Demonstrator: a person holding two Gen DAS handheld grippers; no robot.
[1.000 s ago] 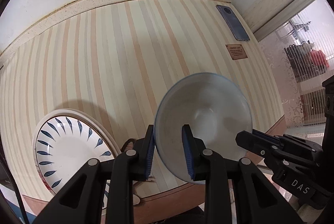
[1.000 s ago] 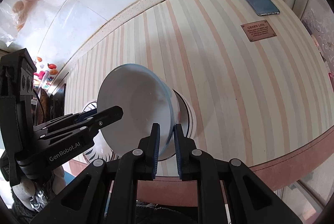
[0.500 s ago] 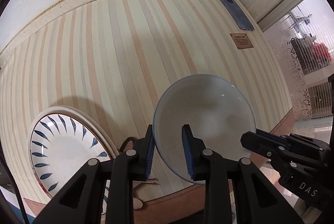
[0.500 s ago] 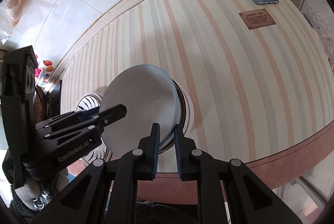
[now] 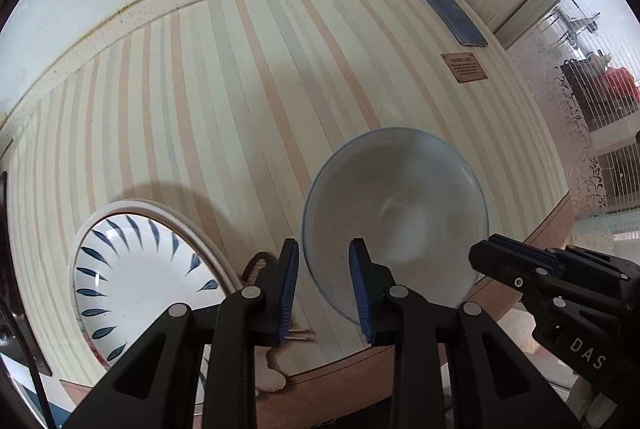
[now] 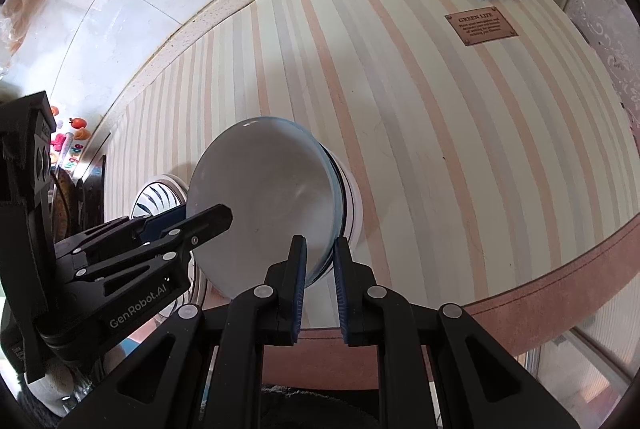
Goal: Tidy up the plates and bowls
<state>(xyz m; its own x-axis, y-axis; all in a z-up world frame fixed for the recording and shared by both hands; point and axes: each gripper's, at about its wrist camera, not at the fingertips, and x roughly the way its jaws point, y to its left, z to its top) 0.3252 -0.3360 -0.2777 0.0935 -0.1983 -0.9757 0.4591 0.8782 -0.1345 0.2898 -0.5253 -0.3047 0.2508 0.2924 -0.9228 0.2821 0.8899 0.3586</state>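
Note:
A pale blue-rimmed bowl [image 5: 396,213] is held between both grippers at the striped table's front edge. My left gripper [image 5: 323,287] straddles the bowl's near-left rim, one pad inside and one outside. My right gripper [image 6: 320,273] is shut on the opposite rim of the bowl [image 6: 260,205]. In the right wrist view the bowl rests in another white dish [image 6: 354,205] beneath it. A white plate with blue leaf marks [image 5: 136,277] lies to the left; it also shows in the right wrist view [image 6: 154,195].
A phone [image 5: 450,13] and a small brown plaque [image 5: 464,67] lie at the table's far right corner. A wall runs along the back. The table's brown front edge [image 6: 560,281] is close to both grippers. A glass door stands on the right.
The bowl has tipped from steeply tilted toward level and come down into the white dish. Both grippers stayed on its rim.

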